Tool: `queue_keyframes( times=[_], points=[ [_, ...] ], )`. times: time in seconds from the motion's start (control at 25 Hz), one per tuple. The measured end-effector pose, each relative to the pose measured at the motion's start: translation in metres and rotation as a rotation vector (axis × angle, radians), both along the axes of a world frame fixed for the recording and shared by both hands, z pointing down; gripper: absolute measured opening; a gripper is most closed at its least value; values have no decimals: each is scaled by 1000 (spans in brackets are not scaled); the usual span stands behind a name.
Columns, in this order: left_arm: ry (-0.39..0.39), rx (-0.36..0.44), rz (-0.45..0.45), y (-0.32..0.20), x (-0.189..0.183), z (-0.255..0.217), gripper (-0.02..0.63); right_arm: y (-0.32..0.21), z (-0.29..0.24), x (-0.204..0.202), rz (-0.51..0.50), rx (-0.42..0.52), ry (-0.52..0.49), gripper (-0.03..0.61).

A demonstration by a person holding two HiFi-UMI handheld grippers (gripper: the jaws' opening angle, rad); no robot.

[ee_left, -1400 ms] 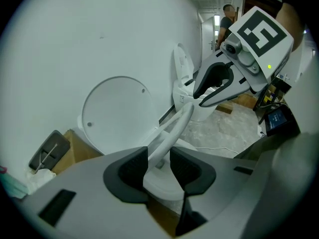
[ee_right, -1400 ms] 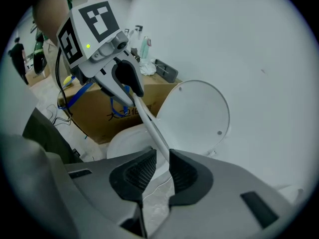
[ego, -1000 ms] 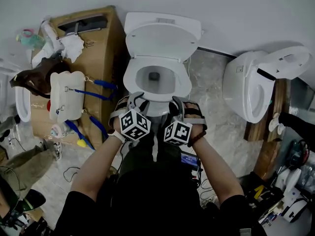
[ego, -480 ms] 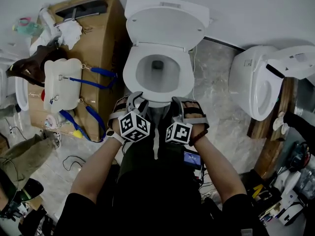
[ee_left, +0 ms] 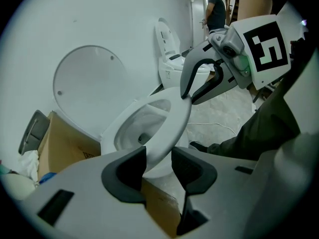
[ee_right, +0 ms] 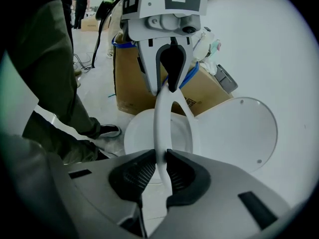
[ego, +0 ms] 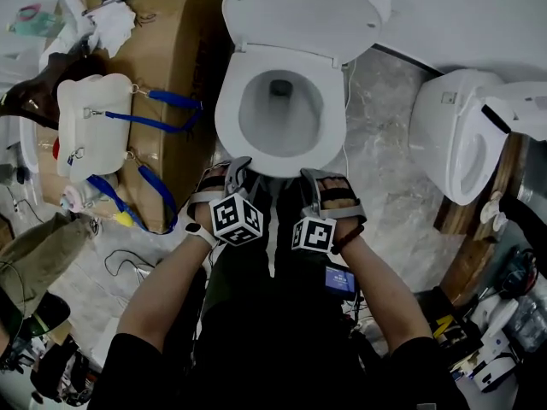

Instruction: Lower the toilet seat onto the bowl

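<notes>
The white oval plastic toilet seat (ego: 329, 126) sits low over the white ceramic bowl (ego: 224, 139), its front rim at 6 o'clock; whether it rests fully cannot be told. The right gripper (ee_right: 160, 171) pinches that rim. The left gripper (ee_left: 158, 161) is opening, with the rim between its pads but not clamped. The seat is likely stiff, light, glossy and slippery, and it swings on a hinge at 12 o'clock, so the front edge is the best hold. The round white lid (ego: 299, 7) stands up. On the grey marble-pattern floor (ego: 376, 143), a brown cardboard box (ego: 184, 49) stands at 10 o'clock and a second white toilet (ego: 457, 135) at 3 o'clock.
</notes>
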State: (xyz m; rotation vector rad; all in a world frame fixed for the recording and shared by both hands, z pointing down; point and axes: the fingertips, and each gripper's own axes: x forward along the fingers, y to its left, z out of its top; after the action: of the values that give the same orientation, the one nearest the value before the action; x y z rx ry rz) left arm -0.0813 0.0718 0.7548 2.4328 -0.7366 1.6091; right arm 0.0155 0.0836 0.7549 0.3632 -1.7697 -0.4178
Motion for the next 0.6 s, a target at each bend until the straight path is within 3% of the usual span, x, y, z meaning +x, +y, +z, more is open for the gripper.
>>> queue_keyframes(
  times=[0.28,0.6],
  points=[
    [-42,36,-3,20,0,34,164,21,34,-2,-78,60,-25,83],
    [-73,66,-1,36,0,77,166,34,74,-2,-121,64,-28,86]
  ],
)
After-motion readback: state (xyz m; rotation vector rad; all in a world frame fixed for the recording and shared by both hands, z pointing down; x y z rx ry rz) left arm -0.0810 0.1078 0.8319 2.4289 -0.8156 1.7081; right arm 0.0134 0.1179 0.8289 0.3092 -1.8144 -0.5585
